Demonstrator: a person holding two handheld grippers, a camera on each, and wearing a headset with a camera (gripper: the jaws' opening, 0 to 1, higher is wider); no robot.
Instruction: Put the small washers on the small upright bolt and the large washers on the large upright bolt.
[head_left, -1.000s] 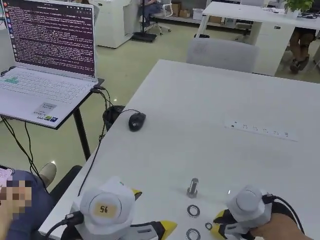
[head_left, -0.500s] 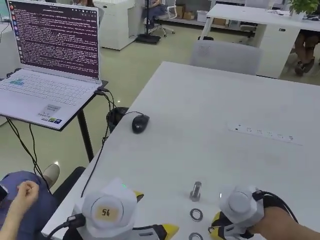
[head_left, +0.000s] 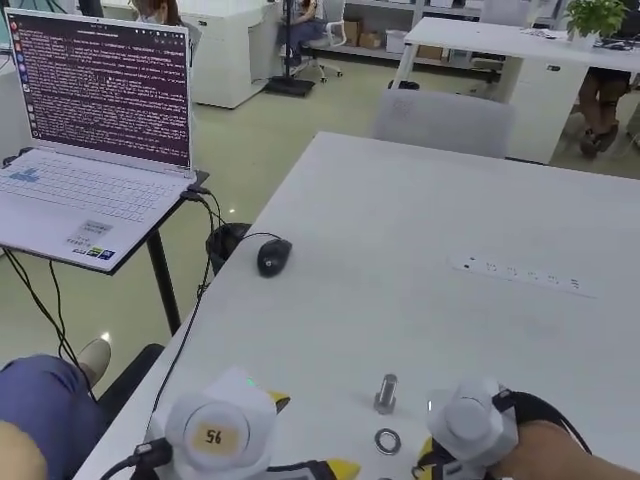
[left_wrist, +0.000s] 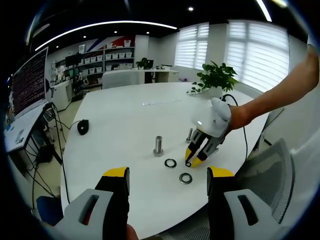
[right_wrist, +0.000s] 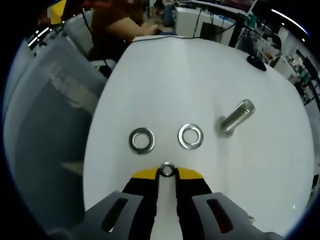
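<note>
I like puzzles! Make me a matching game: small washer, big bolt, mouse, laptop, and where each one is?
1 small washer
2 big bolt
3 mouse
4 laptop

A on a stand beside the table
B between the tips of the right hand-held gripper
C standing upright on the table
D lying near the table's edge

Pairs: 1-B, 2-C, 3-D, 4-A

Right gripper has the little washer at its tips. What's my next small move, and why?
Probably lift the right gripper slightly off the table. The small washer looks pinched between its fingers, and the small bolt stands apart, near the large bolt, so the washer needs height to clear the bolt's top.
</note>
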